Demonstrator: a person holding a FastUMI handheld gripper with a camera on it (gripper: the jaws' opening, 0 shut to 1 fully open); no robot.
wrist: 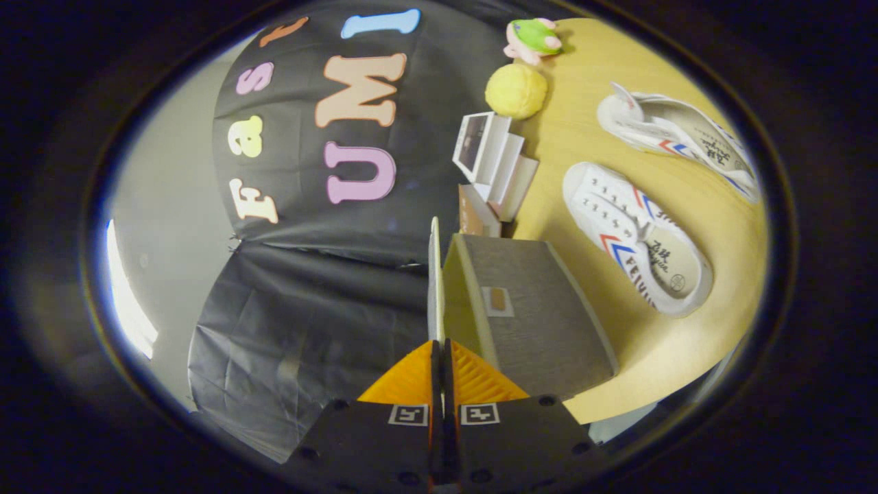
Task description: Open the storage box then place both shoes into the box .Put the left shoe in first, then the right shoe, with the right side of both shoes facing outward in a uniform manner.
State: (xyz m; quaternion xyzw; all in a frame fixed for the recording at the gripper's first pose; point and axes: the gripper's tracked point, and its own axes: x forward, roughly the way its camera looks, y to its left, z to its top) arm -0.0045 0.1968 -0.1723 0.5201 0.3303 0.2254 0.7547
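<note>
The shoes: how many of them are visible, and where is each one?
2. One white shoe lies on the table beside the grey storage box; the other white shoe lies beyond it. The tongs pinch the lid.

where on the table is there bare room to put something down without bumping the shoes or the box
Bare tabletop lies between the yellow ball and the far shoe, and a strip runs between the near shoe and the storage box. It is crowded around the white stand behind the box. The gripper is shut on the lid.
</note>
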